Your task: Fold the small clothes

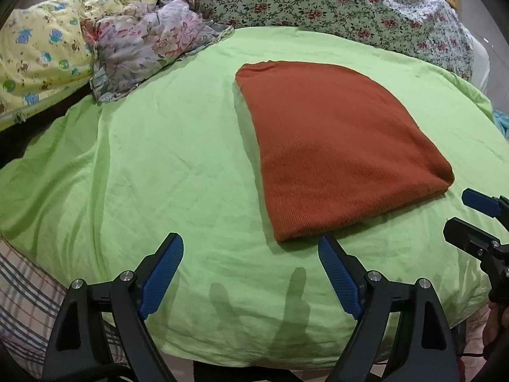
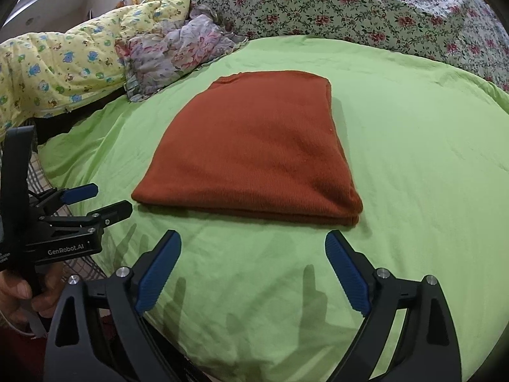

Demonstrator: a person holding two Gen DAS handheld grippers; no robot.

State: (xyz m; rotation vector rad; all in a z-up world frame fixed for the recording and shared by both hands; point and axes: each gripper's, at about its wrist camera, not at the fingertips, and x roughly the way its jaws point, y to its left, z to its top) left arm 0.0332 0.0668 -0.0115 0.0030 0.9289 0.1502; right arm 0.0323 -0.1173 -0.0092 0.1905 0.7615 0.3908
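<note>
A rust-orange knit garment point(image 1: 334, 146) lies folded into a flat stack on a light green sheet point(image 1: 159, 159); it also shows in the right wrist view point(image 2: 254, 149). My left gripper point(image 1: 251, 245) is open and empty, just short of the garment's near edge and to its left. It appears at the left of the right wrist view point(image 2: 105, 199). My right gripper point(image 2: 253, 242) is open and empty, a little in front of the garment's near folded edge. It shows at the right edge of the left wrist view point(image 1: 461, 213).
A yellow cartoon-print quilt point(image 1: 41, 51), a crumpled pastel floral cloth point(image 1: 149, 41) and a rose-print quilt point(image 1: 318, 0) are piled along the far side of the bed. A plaid cloth point(image 1: 22, 299) lies at the near left edge.
</note>
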